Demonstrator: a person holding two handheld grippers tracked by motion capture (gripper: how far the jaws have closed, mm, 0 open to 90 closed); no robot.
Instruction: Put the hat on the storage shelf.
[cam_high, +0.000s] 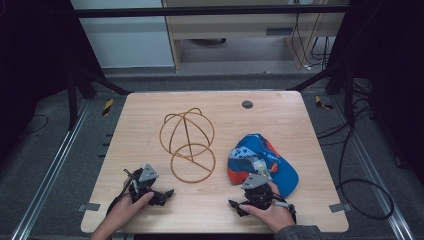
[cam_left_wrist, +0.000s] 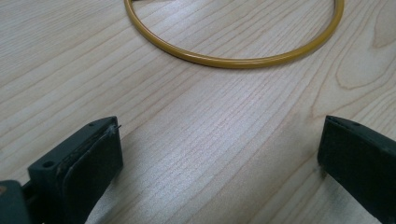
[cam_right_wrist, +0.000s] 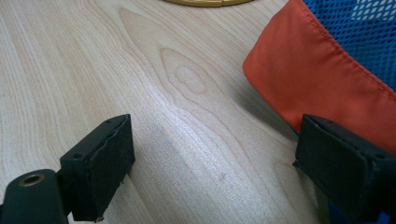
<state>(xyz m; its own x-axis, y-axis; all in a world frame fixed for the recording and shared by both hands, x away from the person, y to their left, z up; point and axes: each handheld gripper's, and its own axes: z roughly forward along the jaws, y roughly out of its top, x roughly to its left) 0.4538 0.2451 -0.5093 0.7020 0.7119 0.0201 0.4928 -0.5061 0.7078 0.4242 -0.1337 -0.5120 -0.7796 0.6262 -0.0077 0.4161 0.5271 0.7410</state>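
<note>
A gold wire frame (cam_high: 187, 144) of looped rings stands at the middle of the wooden table (cam_high: 150, 107); its bottom ring (cam_left_wrist: 233, 58) lies flat on the wood a short way ahead of my left gripper (cam_left_wrist: 219, 154). A blue mesh cap with an orange brim (cam_high: 262, 162) lies to the right of the frame. My left gripper (cam_high: 162, 194) rests low near the front edge, open, with bare wood between its jaws. My right gripper (cam_high: 245, 200) sits just in front of the cap, open. Its right jaw is beside the orange brim (cam_right_wrist: 322, 88), which it does not grip.
A small dark round disc (cam_high: 247, 104) is set in the table near its far edge. Cables (cam_high: 360, 195) trail over the floor to the right. Dark frame struts (cam_high: 95, 80) stand behind the table's far corners.
</note>
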